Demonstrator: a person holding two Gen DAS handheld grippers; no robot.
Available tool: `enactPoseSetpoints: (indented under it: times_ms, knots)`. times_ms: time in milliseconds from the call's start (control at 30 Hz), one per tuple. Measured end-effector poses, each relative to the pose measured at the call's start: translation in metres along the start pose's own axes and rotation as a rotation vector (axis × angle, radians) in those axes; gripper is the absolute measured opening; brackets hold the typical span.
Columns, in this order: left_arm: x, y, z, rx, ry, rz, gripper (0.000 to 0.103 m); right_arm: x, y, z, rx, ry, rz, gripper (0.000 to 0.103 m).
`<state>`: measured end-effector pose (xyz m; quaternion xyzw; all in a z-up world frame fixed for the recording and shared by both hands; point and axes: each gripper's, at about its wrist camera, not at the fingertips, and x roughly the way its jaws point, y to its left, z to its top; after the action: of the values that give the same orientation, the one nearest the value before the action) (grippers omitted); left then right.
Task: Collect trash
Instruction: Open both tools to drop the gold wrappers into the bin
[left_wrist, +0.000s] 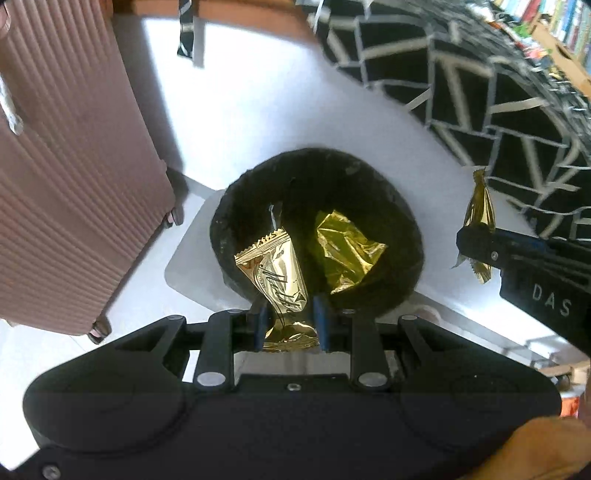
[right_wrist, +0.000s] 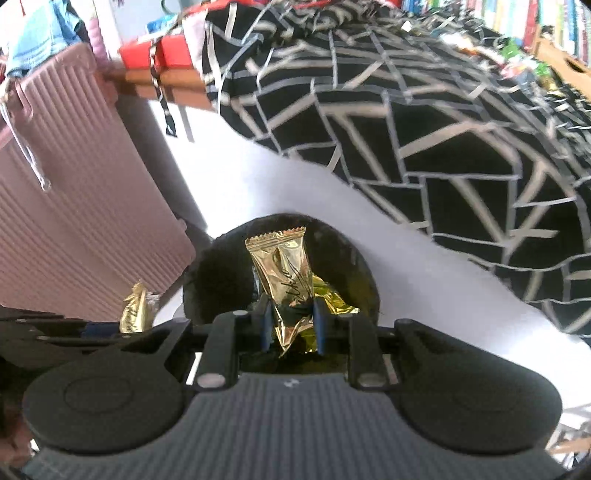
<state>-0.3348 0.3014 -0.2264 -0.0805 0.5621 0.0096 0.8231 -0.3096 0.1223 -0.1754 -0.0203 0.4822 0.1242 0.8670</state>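
Blue pads of the left gripper pinch a gold wrapper, long axis pointing fwd over the black bin, w/ a crumpled wrapper already inside. Right gripper likewise clamps its own wrapper, upright, directly above the bin's mouth. Both sit over the opening; right looks more centred, so prob. drops first.
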Motion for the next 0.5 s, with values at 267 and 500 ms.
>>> enactPoseSetpoints:
  times_ms: [267, 500]
  knots:
    - [0.097, 0.0, 0.007, 0.0, 0.0, 0.049, 0.027, 0.096, -0.012, -0.018, -0.051, 0.022, 0.035, 0.029]
    - [0.146, -0.004, 0.018, 0.001, -0.003, 0.08, 0.069, 0.143, -0.027, -0.022, -0.078, 0.038, 0.061, 0.067]
